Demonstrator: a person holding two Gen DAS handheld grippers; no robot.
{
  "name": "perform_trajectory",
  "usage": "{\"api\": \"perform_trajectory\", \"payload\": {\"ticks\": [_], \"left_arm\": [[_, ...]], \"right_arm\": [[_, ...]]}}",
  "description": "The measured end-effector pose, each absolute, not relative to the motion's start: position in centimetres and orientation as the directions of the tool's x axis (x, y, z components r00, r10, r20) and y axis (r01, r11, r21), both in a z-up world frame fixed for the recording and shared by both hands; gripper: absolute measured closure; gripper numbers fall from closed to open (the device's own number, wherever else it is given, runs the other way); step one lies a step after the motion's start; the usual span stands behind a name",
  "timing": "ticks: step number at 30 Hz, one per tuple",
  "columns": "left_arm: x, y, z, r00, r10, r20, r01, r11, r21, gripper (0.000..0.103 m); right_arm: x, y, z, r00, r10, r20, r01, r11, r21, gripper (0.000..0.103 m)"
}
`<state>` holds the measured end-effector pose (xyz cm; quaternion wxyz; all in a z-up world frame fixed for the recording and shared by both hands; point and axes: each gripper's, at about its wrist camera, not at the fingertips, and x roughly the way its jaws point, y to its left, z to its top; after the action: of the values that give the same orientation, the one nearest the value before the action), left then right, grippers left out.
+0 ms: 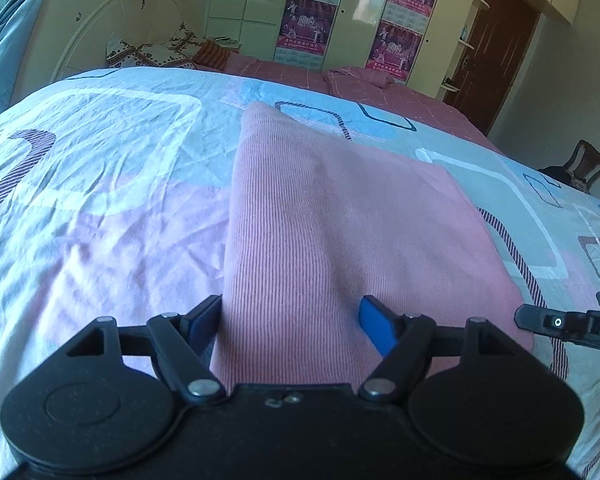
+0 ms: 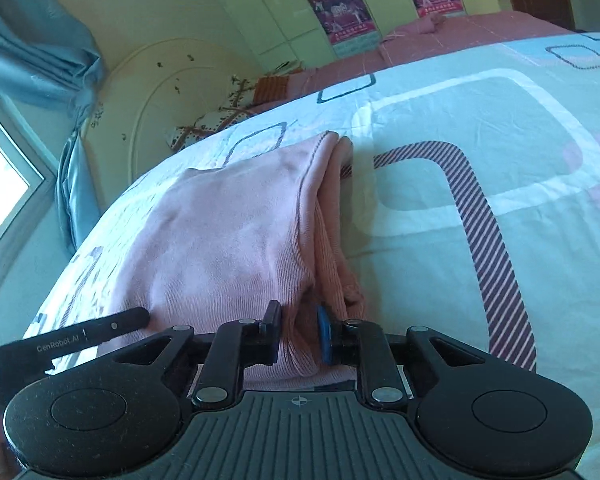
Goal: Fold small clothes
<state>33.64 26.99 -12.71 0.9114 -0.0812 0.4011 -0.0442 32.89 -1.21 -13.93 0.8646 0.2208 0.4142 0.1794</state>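
A pink ribbed garment (image 1: 340,216) lies folded lengthwise on the patterned bedsheet (image 1: 100,184). My left gripper (image 1: 290,312) stands open and wide at the garment's near end. Its left finger (image 1: 204,318) is at the cloth's left edge and its blue right pad (image 1: 374,326) rests on top of the cloth. In the right wrist view the same garment (image 2: 228,240) shows stacked layers along its right side. My right gripper (image 2: 298,320) is shut on a bunched fold at the near corner of those layers. The other gripper's black arm (image 2: 100,330) reaches in from the left.
A white rounded headboard (image 1: 112,28) with patterned pillows (image 1: 152,54) stands at the far end of the bed. Pale wardrobes with pink posters (image 1: 306,28) and a brown door (image 1: 496,52) line the back wall. A blue curtain (image 2: 32,52) and a window (image 2: 4,184) are on the left.
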Motion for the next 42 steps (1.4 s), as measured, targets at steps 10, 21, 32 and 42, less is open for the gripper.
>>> {"api": "perform_trajectory", "payload": {"ticks": [10,21,32,42], "left_arm": [[33.7,26.9,-13.4,0.657,-0.163,-0.736,0.015,0.979,-0.204,0.029],[33.3,25.9,-14.1,0.639,-0.165,-0.752,0.021,0.980,-0.197,0.024],[32.0,24.6,-10.7,0.680,-0.129,-0.722,0.045,0.990,-0.134,0.024],[33.2,23.6,-12.6,0.633,-0.055,-0.772,0.001,0.997,-0.071,0.007]], "right_arm": [[33.3,1.1,-14.5,0.494,0.526,-0.692,-0.191,0.842,0.504,0.099],[32.6,1.2,-15.2,0.520,0.382,-0.764,-0.258,0.923,0.285,0.100],[30.8,0.9,-10.7,0.688,0.358,-0.632,-0.203,0.930,0.306,0.073],[31.9,3.4,-15.5,0.586,0.315,-0.747,-0.146,0.947,0.285,0.073]]}}
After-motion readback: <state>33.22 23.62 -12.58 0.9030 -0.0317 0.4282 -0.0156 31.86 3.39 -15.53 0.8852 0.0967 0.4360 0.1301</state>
